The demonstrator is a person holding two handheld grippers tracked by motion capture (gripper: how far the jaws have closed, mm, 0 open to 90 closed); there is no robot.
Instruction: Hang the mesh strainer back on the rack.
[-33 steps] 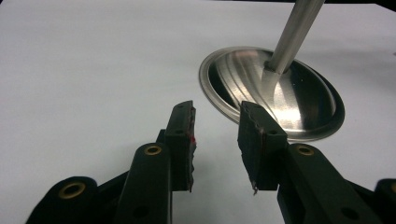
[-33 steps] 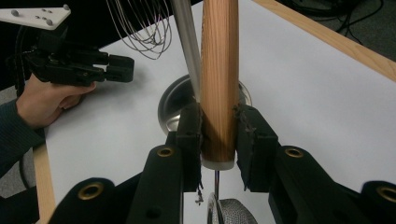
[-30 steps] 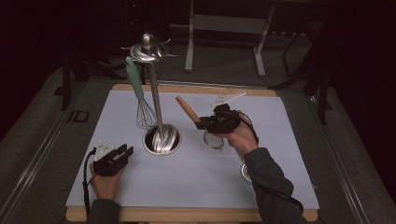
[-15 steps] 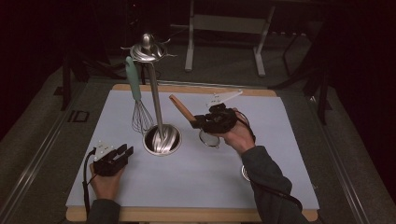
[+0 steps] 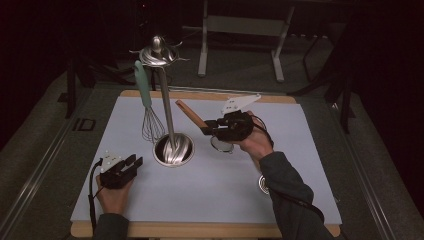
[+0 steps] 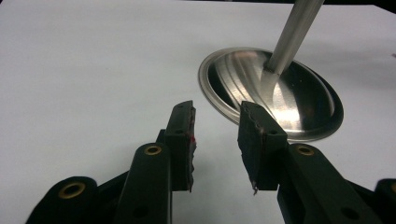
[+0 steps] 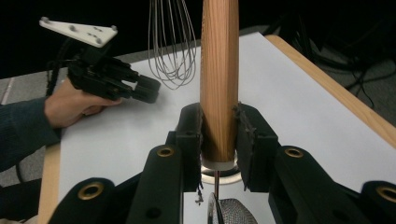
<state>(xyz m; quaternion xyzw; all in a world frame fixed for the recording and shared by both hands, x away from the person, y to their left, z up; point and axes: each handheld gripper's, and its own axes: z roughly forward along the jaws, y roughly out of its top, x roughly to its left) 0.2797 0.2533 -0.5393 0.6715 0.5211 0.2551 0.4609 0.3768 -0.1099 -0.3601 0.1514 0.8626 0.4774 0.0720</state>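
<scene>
Near left of the worktop [image 5: 210, 200]: the left hand-held gripper [image 5: 131, 165] rests on the white surface in the person's left hand [image 5: 114, 195]. Its jaws stand apart with nothing between them, and they point toward the round steel base [image 6: 280, 98] of the utensil stand, just short of its rim.

Near right: a small round metal object [image 5: 263, 184] lies on the worktop beside the person's right sleeve; its kind cannot be told.

Centre: the utensil stand [image 5: 167, 115] is upright, its pole rising from the steel base to a hooked crown at the top.

Right of the stand: the right hand-held gripper [image 5: 209, 128] is held above the worktop. Its jaws are closed on the wooden handle [image 7: 219, 70] of a small strainer, gripping near the end where the handle meets the metal. The handle slants up and left toward the stand pole. The mesh bowl [image 7: 231, 212] of the strainer sits below the jaws, over the worktop.

Farther left: a whisk [image 5: 151, 120] with a pale green handle hangs from the crown of the stand, its wires clear of the base
</scene>
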